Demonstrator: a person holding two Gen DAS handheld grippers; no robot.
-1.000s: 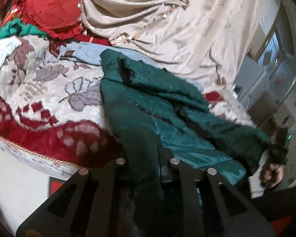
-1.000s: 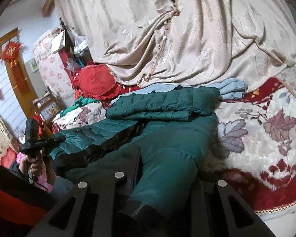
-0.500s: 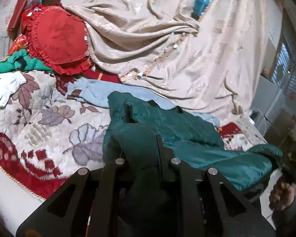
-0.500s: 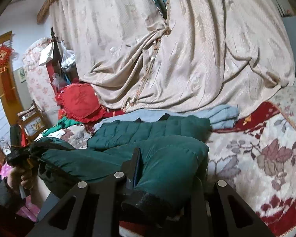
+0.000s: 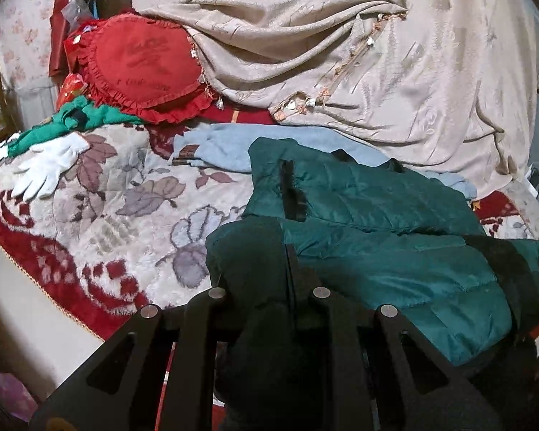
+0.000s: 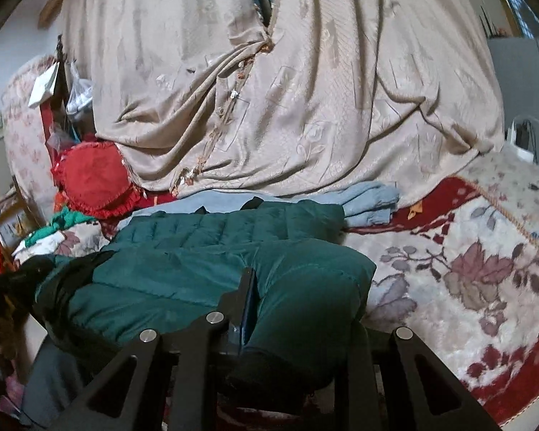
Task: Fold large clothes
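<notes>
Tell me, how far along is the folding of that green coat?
Partly done. The far part of the green puffer jacket already lies doubled on the floral blanket. In hand: the left gripper and right gripper each pinch a near end, lifted over it. Left: laying that down, letting go, tidying.

Jacket point(image 5: 377, 258) on blanket point(image 5: 107, 215), sweater point(image 5: 226, 143) behind it, cushion point(image 5: 140, 68) far left

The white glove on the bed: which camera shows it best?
The left wrist view: the white glove lies whole on the floral blanket. In the right wrist view, only a small white patch shows at the left edge, too unclear to identify.
</notes>
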